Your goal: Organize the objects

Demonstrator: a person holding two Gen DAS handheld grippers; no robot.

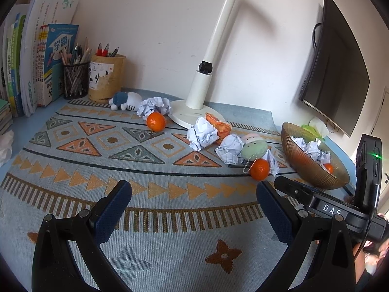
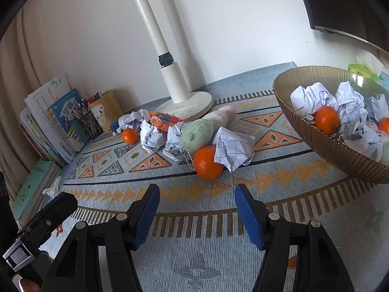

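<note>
A brown ribbed bowl (image 2: 340,155) (image 1: 313,170) at the right holds crumpled paper balls (image 2: 308,97) and an orange (image 2: 327,119). On the patterned mat lie a near orange (image 2: 206,163) (image 1: 260,169), a far orange (image 1: 156,121) (image 2: 130,135), several paper balls (image 1: 201,133) (image 2: 233,152), a green plush toy (image 2: 197,133) (image 1: 254,149) with a bead chain, and a white-and-blue plush (image 1: 126,100). My left gripper (image 1: 194,196) hovers open over the mat with nothing between its fingers. My right gripper (image 2: 197,198) is open too, just short of the near orange.
A white desk lamp (image 1: 201,92) stands at the back. Books (image 1: 36,65), a mesh pen cup (image 1: 75,79) and a bamboo pen holder (image 1: 107,77) line the back left. A dark monitor (image 1: 338,68) hangs at the right, with a tissue pack (image 2: 364,67) behind the bowl.
</note>
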